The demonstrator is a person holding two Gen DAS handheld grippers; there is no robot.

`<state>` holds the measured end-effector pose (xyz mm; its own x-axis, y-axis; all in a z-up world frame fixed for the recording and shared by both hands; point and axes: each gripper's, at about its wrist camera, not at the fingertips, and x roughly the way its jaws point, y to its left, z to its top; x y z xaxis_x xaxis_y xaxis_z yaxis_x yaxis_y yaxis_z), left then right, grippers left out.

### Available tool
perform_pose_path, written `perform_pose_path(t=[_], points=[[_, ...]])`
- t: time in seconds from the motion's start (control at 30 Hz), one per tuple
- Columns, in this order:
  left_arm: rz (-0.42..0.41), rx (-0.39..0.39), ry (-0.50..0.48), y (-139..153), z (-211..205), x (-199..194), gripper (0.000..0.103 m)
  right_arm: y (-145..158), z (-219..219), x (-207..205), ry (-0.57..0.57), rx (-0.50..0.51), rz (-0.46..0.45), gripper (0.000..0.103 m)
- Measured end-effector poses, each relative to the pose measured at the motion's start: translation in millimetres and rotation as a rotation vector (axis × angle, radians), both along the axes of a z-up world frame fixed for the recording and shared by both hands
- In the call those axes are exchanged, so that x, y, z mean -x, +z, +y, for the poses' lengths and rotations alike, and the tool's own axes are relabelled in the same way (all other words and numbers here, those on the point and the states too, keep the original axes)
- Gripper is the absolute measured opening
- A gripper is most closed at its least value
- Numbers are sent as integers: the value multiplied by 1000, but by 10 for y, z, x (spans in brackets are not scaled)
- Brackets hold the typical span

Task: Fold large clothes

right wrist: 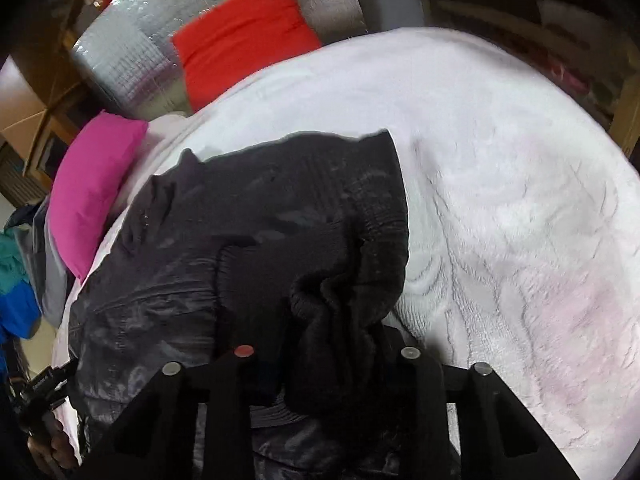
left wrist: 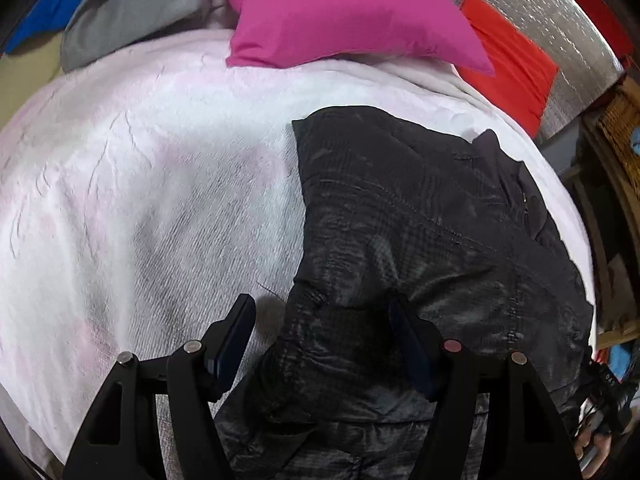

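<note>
**Black jacket spread on a bed, one cuff gathered in a gripper**

A dark, shiny black jacket (left wrist: 420, 216) lies on a bed covered by a pale pink-white blanket (left wrist: 140, 184), occupying the right part of the bed in the left wrist view and the left part in the right wrist view. The left hand-held gripper (left wrist: 322, 320) hovers low over the jacket's near edge with its fingers spread wide — one finger (left wrist: 234, 340) is over bare blanket, the other over the dark fabric — and nothing is held between them.

The right hand-held gripper (right wrist: 320, 344) is at the jacket's ribbed knit part (right wrist: 340, 292), which bunches up in thick folds right at its front and spills down over the frame. The fingertips are buried in the cloth, so whether they are pinching it cannot be told.

At the head of the bed, a magenta pillow (left wrist: 340, 12) rests on the blanket, with a red cushion (left wrist: 508, 64) beside it against a silver quilted panel (left wrist: 532, 4). Grey fabric (left wrist: 132, 12) and a blue garment (left wrist: 48, 8) sit beyond the bed's far corner — blurred at the edge of the lens.
</note>
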<state>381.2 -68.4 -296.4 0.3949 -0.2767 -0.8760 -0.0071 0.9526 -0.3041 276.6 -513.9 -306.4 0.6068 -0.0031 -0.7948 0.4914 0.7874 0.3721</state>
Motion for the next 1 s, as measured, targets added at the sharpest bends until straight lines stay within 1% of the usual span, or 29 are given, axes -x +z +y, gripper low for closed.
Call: perform_pose_path(t=[0.03, 0.07, 0.13, 0.17, 0.23, 0.3, 0.37, 0.4, 0.43, 0.5, 0.53, 0.63, 0.7, 0.73, 0.77, 0.8, 0.83, 0.87, 0.9, 0.93, 1.0], points=[[-1, 4, 5, 15, 18, 10, 70, 37, -38, 33, -9, -27, -17, 39], [-7, 2, 9, 39, 27, 25, 70, 55, -74, 85, -24, -48, -32, 43], [-45, -19, 27, 121, 55, 47, 70, 101, -164, 172, -69, -78, -72, 59], [-67, -26, 34, 168, 89, 74, 70, 141, -214, 220, -101, -79, -101, 59], [-125, -25, 56, 287, 152, 115, 70, 231, -250, 262, -144, -56, -147, 59], [-162, -12, 73, 355, 178, 126, 70, 330, -262, 307, -175, -25, -200, 59], [-190, -15, 85, 395, 174, 144, 70, 419, -220, 334, -177, -2, -257, 59], [-202, -25, 87, 408, 168, 146, 70, 490, -167, 338, -175, 32, -289, 57], [-214, -39, 86, 425, 147, 157, 70, 563, -103, 349, -166, 74, -321, 53], [-247, -78, 71, 467, 78, 179, 70, 681, 31, 335, -115, 143, -366, 44], [-263, -96, 61, 487, 28, 190, 70, 691, 97, 297, -85, 149, -368, 44], [-298, -164, 11, 526, -136, 215, 70, 592, 299, 126, 17, 138, -299, 44], [-287, -213, -26, 500, -242, 192, 71, 470, 420, -31, 89, 140, -202, 44], [-250, -248, -49, 427, -306, 164, 76, 378, 480, -110, 118, 147, -135, 44], [-205, -277, -64, 338, -346, 132, 76, 275, 523, -176, 129, 168, -64, 44], [-139, -303, -83, 198, -385, 85, 76, 182, 558, -215, 136, 192, -17, 44], [-91, -304, -95, 84, -402, 50, 77, 162, 575, -216, 138, 212, -18, 44], [-71, -289, -85, 24, -390, 31, 78, 171, 573, -200, 136, 219, -21, 44], [-73, -277, -70, 36, -369, 24, 79, 184, 562, -172, 130, 214, -17, 44], [-73, -279, -75, 72, -366, 21, 79, 197, 549, -158, 120, 209, -12, 44], [-106, -291, -85, 162, -366, 49, 78, 226, 599, -165, 104, 224, 4, 44]])
